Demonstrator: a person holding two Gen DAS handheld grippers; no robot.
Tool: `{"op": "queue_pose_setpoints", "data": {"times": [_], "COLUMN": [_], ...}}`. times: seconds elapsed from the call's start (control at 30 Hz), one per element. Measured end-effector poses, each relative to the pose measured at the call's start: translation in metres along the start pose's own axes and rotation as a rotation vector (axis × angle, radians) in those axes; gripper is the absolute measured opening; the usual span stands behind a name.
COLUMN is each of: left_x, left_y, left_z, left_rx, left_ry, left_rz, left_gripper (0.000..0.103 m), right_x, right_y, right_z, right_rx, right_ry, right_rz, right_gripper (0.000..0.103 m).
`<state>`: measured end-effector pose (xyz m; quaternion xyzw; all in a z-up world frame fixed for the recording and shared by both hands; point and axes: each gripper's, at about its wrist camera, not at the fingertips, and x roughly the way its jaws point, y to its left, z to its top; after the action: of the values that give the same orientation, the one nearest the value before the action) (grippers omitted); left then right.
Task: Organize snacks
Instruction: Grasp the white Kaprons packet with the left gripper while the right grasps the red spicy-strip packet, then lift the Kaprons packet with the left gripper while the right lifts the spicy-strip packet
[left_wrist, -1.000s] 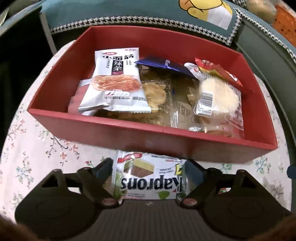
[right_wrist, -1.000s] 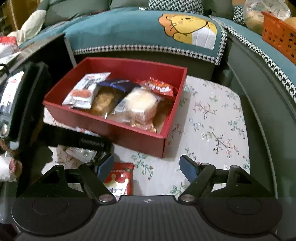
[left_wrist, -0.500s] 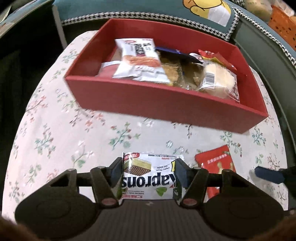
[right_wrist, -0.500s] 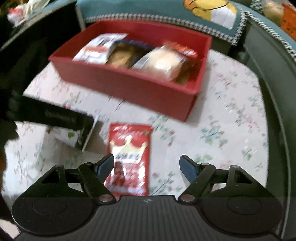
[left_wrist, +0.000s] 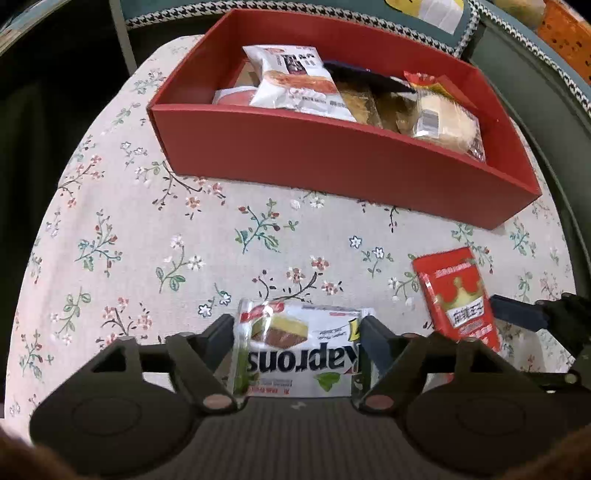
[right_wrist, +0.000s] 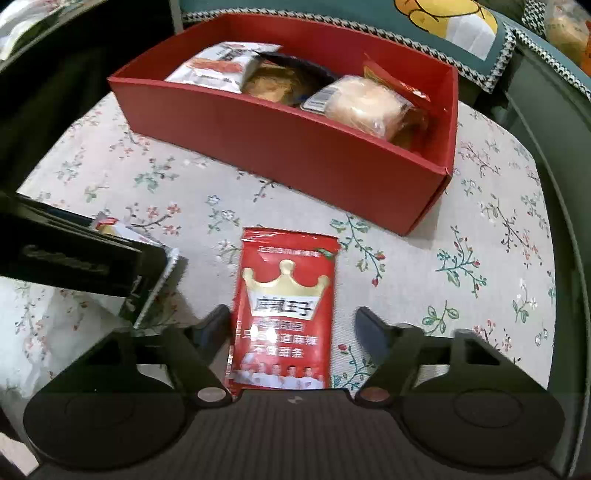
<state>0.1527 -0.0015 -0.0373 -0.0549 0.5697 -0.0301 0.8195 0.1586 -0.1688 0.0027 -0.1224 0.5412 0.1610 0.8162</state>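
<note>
On the floral cloth lies a white-and-green Kaprons wafer pack, between the fingers of my left gripper. Those jaws are opening and stand wide beside the pack's two ends. To its right a red crown-printed pouch lies flat between the fingers of my right gripper. The right jaws are closing: the left finger is at the pouch's edge, and a gap shows at the right finger. The red box beyond holds several snacks, among them a white packet and a wrapped bun.
The round table's floral cloth has bare room left of the packs and before the box. A teal cushion and a sofa edge lie behind the box, an orange basket at the far right. Dark space borders the table's left.
My left gripper has drawn back from the box with the wafer pack still between its fingers. My right gripper has come down over the red pouch and its jaws have narrowed.
</note>
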Motion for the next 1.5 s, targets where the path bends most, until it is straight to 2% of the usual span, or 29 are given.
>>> {"op": "queue_pose_setpoints", "data": {"times": [0.17,0.4,0.63,0.8,0.9,0.97,1.1,1.13,1.27,1.3,1.43,1.5], "left_x": [0.0,-0.009,-0.019,-0.017,-0.023,-0.03,-0.038,-0.039,-0.036,-0.035,-0.018,-0.011], "left_y": [-0.004,-0.013,-0.016,-0.019,-0.028,-0.03,-0.036,-0.042,-0.068,-0.07,-0.067,-0.065], "left_z": [-0.006,-0.011,-0.011,-0.01,-0.009,-0.009,-0.013,-0.014,-0.018,-0.019,-0.016,-0.015], "left_rx": [0.009,0.039,0.044,0.073,0.171,0.225,0.326,0.396,0.751,0.811,0.968,1.028], "left_ry": [-0.01,-0.031,-0.055,-0.054,-0.051,-0.059,-0.044,-0.043,-0.056,-0.052,0.01,0.04], "left_rz": [0.013,0.003,-0.022,-0.023,-0.014,-0.014,-0.084,-0.091,-0.03,-0.029,-0.035,-0.067], "left_gripper": [0.103,0.103,0.092,0.095,0.102,0.103,0.103,0.103,0.103,0.103,0.103,0.103], "right_x": [-0.004,-0.019,-0.036,-0.037,-0.039,-0.041,-0.044,-0.045,-0.048,-0.048,-0.042,-0.034], "right_y": [0.004,-0.001,-0.011,-0.016,-0.019,-0.021,-0.028,-0.029,-0.031,-0.032,-0.037,-0.039], "right_z": [-0.004,-0.009,-0.009,-0.009,-0.009,-0.009,-0.009,-0.009,-0.011,-0.011,-0.01,-0.008], "right_rx": [-0.012,0.019,0.068,0.079,0.086,0.089,0.102,0.108,0.111,0.113,0.126,0.132], "right_ry": [-0.002,-0.027,-0.082,-0.083,-0.085,-0.089,-0.095,-0.095,-0.097,-0.097,-0.071,-0.05], "right_rz": [-0.006,-0.004,0.007,0.009,0.018,0.03,0.05,0.06,0.077,0.079,0.084,0.081], "right_gripper": [0.058,0.057,0.057,0.057,0.057,0.057,0.057,0.058,0.056,0.056,0.056,0.056]}}
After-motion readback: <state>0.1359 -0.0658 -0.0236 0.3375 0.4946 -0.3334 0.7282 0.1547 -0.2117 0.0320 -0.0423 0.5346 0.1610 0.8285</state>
